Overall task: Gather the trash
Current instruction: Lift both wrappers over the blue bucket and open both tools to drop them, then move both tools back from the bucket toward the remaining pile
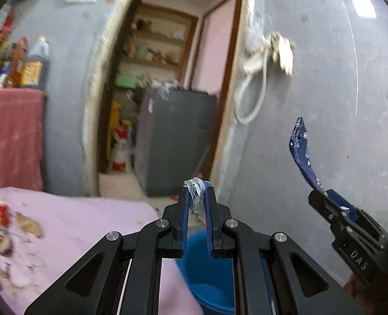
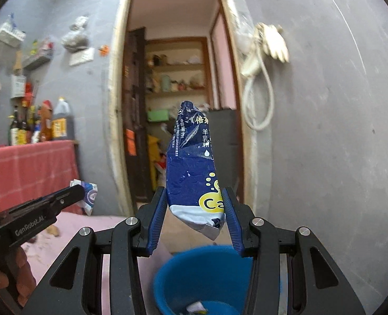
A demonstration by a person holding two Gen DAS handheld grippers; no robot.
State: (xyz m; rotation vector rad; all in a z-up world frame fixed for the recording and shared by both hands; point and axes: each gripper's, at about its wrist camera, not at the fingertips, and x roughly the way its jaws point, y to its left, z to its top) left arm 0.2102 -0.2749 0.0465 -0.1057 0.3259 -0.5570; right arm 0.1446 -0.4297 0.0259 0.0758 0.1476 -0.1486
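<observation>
My left gripper point(image 1: 197, 195) is shut on a crumpled white wrapper point(image 1: 196, 197) and holds it above the blue bucket point(image 1: 207, 275). It also shows at the left of the right wrist view point(image 2: 79, 193), where the wrapper point(image 2: 87, 194) sticks out of it. My right gripper point(image 2: 195, 197) is shut on a blue snack bag point(image 2: 194, 168) with a yellow mark, upright above the blue bucket point(image 2: 207, 275). It shows in the left wrist view point(image 1: 322, 193) with the blue bag point(image 1: 301, 149) pointing up. A white scrap point(image 2: 195, 307) lies in the bucket.
A pink-covered table point(image 1: 75, 218) holds several scraps of trash point(image 1: 7, 225) at the left. A red-covered counter point(image 2: 33, 168) with bottles point(image 2: 36, 126) stands at the far left. A doorway point(image 2: 178, 105) lies ahead, with a grey wall point(image 2: 325, 131) at the right.
</observation>
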